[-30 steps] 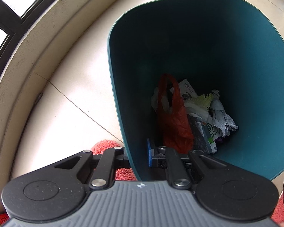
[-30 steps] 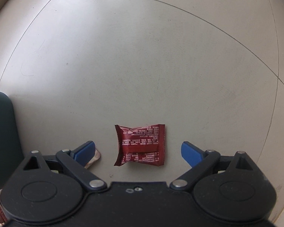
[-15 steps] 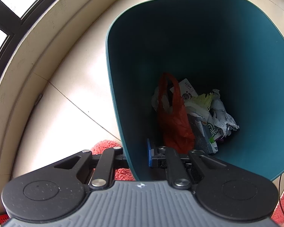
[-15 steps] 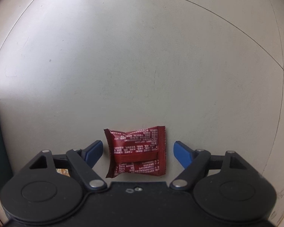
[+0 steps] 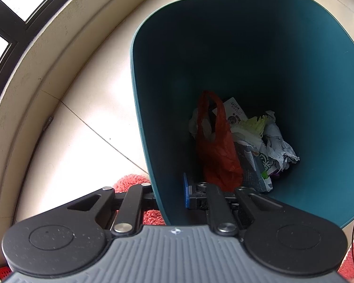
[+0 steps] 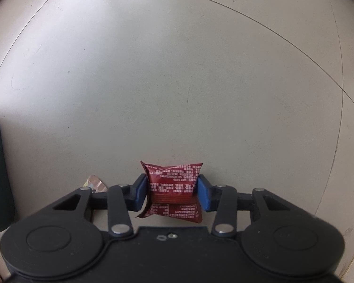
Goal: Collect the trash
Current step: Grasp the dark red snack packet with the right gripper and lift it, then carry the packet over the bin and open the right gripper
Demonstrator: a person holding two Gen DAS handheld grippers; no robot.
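The red snack wrapper [image 6: 174, 192] is pinched between the blue pads [image 6: 203, 195] of the right gripper [image 6: 172, 194] — jaws just closed onto it — above the grey tiled floor [image 6: 177, 82]. The wall of the teal bin [image 5: 247, 70] is clamped by the left gripper [image 5: 172, 195]; a red bag [image 5: 214, 146] and crumpled paper [image 5: 278, 146] are seen inside.

Pale glossy tiled floor [image 6: 177, 82] carries a shiny crumpled foil scrap [image 6: 94, 183] and a coral shaggy mat [image 5: 129, 181].
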